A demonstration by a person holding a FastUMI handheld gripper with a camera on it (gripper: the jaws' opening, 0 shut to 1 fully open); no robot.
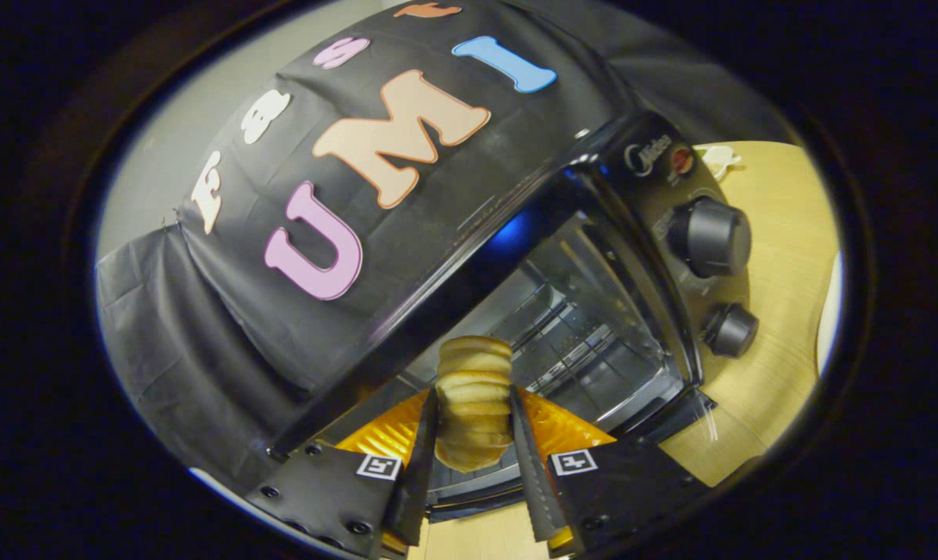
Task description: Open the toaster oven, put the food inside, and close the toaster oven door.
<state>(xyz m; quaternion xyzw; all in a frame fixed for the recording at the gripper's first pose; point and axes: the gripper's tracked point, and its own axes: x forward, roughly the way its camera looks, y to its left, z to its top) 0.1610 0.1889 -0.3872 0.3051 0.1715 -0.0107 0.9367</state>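
**Bread roll clamped, oven open just ahead**

We see the hand-held gripper point(474, 435) clamped on a ridged, golden bread roll point(474, 397), both fingers point(421, 459) pressing its sides; the roll stands up between them. Just beyond the fingertips, the toaster oven point(593, 257) has its door point(562, 443) folded down under the roll, with orange reflections on the glass. We see the cavity open, with a wire rack point(570, 350) inside. On the right of the oven front sit two dark knobs point(710, 237), one above the other. The oven rests on a light wooden worktop point(780, 280). Whole view is tilted.
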